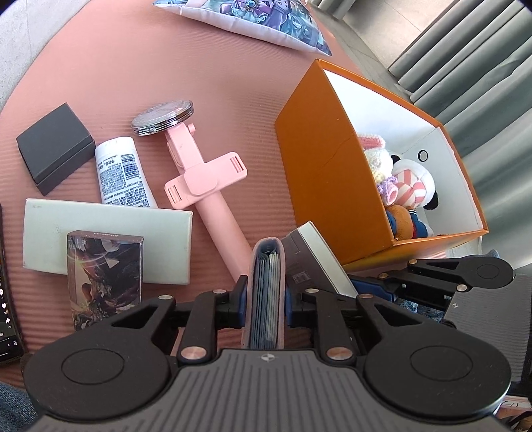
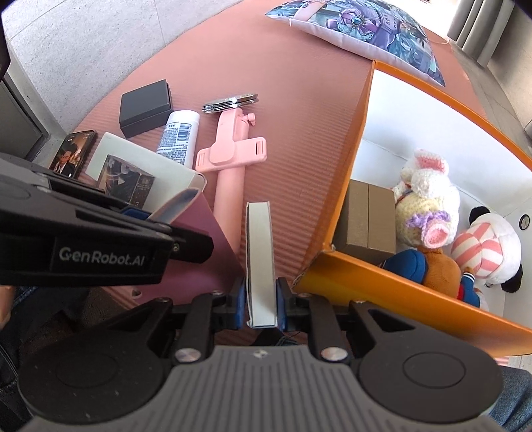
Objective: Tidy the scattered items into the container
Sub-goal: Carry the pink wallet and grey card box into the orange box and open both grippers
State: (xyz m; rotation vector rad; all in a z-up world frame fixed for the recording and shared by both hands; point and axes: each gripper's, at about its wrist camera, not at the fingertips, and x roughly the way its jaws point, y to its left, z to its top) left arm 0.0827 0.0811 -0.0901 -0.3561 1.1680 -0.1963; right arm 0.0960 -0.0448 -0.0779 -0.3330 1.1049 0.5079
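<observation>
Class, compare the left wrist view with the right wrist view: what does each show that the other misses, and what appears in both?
Only the left wrist view shows the pages inside the pink binder that the left claw is shut on.

Only the right wrist view shows the brown cardboard box inside the orange container, and the white edge of the flat box gripped by the right claw.

Both show the pink selfie stick, black box, white tube, round mirror, plush toys and cushion.
</observation>
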